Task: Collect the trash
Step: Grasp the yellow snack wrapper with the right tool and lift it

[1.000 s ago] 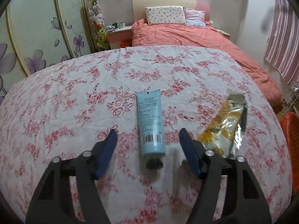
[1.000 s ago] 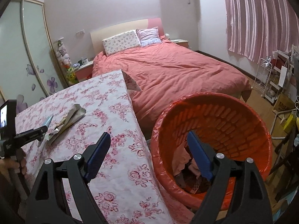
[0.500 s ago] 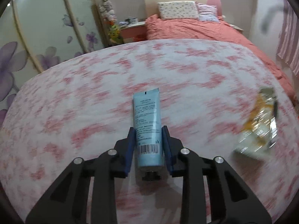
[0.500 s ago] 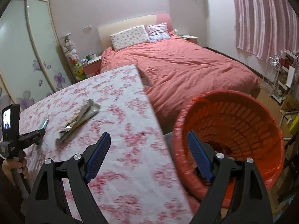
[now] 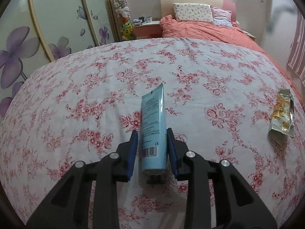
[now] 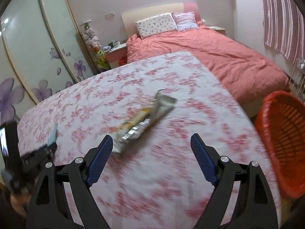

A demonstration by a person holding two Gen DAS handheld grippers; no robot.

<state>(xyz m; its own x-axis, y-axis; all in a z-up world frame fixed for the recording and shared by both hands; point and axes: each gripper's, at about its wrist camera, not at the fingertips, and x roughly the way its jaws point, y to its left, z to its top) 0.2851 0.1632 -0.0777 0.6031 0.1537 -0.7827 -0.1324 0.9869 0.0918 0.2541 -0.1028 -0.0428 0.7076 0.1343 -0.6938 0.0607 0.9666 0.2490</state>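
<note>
Left tool [image 5: 152, 136]: pinching the blue tube [image 5: 153, 129], frame centre, jaws easing open slightly.
Right tool [image 6: 152, 145]: spread wide, empty.
Wrapper [image 6: 144, 123]: lying mid-table [image 6: 171, 171].
Basket [image 6: 286, 145]: right edge.
</note>
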